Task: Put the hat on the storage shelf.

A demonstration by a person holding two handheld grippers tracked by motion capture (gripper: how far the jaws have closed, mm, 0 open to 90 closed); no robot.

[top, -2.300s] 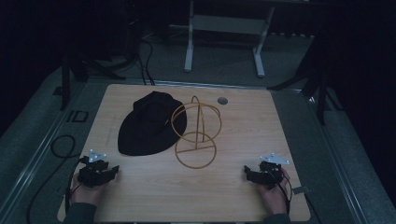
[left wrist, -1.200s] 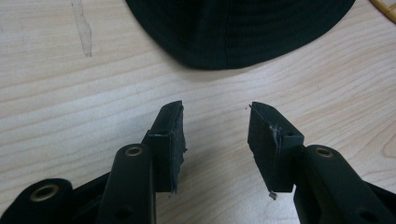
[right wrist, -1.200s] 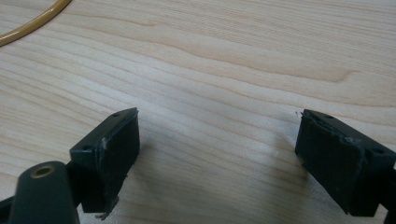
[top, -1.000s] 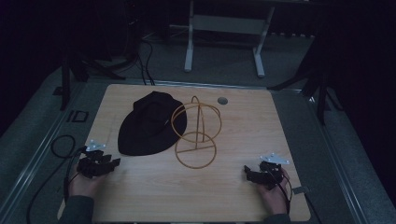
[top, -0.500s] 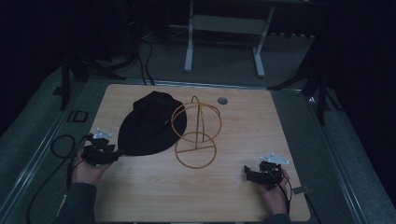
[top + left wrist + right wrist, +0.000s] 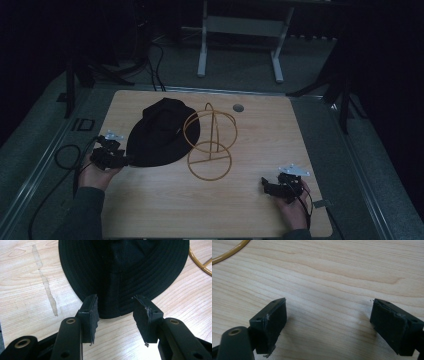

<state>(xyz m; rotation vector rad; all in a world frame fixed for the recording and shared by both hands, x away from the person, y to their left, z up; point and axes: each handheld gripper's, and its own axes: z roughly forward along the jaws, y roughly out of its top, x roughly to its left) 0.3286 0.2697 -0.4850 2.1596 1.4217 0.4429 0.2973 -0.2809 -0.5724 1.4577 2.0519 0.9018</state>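
On the wooden table [image 6: 165,210] a black hat [image 6: 162,132] lay flat in the left half, with its brim spread on the wood and its crown toward the far side. Just beside it on the right stood a golden wire stand [image 6: 209,142], made of a round base ring, an upright rod and a vertical hoop; in the high view the hoop overlapped the right edge of the hat, but I could not tell if they touched. The left gripper [image 6: 119,160] was held at the near left edge of the hat, pointing to it. In the left gripper view its jaws were spread apart, and the rim of the hat [image 6: 117,277] came between the two pads [image 6: 91,315], but the pads did not press on the cloth; there was clear space on both sides. A part of the wire stand [image 6: 200,261] was seen in the upper right corner of that view. The right gripper [image 6: 267,186] rested low over the near right part of the table, well apart from the hat and the stand. In the right gripper view its jaws stood wide open over bare wood, with nothing between them, and a short curve of the stand's base ring [image 6: 229,251] appeared in the upper left corner.
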